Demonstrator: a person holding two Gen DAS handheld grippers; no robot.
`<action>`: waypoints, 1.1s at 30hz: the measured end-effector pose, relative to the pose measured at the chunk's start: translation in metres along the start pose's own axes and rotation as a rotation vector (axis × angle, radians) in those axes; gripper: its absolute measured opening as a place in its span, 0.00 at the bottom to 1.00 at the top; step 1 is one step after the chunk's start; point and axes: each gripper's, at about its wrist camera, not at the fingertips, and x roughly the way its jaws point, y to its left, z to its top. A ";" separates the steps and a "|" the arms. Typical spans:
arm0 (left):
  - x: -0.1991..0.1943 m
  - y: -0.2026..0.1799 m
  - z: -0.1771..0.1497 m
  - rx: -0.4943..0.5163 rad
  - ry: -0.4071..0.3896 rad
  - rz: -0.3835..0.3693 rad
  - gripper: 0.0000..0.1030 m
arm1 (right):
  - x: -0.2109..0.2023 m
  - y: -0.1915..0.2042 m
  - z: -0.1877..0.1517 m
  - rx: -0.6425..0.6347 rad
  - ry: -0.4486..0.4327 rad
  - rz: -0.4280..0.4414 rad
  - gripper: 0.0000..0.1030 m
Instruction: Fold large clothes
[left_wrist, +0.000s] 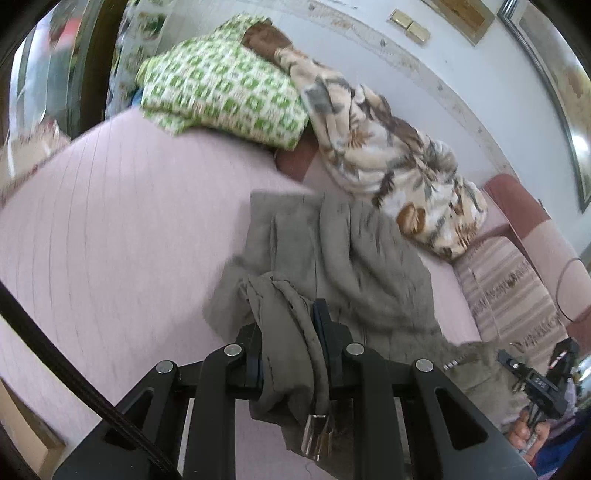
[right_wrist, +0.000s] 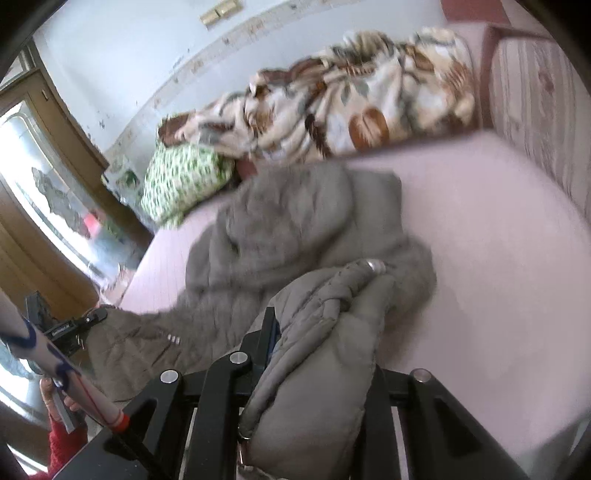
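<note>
- The pink-sheeted bed (left_wrist: 110, 221) carries the grey-brown padded jacket (left_wrist: 354, 251) at frame centre; its bulk could drag and bunch.
- The left claw (left_wrist: 288, 354) pinches a bunched edge with a metal buckle; thin hold, may slip.
- The right claw (right_wrist: 317, 354) clamps a thick padded fold, which may spring free.

Each hand-held gripper (left_wrist: 288, 343) was matte black, with angular linkage arms pinned by round silver screws. A black braided cable (left_wrist: 74, 384) ran at eight o'clock. The person's sleeve (right_wrist: 66, 448) was red.
</note>
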 end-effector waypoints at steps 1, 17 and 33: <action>0.007 -0.004 0.014 0.003 -0.005 0.012 0.20 | 0.005 0.004 0.014 -0.005 -0.019 -0.005 0.19; 0.235 -0.021 0.174 -0.044 0.137 0.331 0.22 | 0.182 -0.048 0.186 0.160 0.029 -0.194 0.19; 0.223 0.004 0.183 -0.130 0.044 0.197 0.65 | 0.225 -0.083 0.209 0.277 -0.009 -0.167 0.53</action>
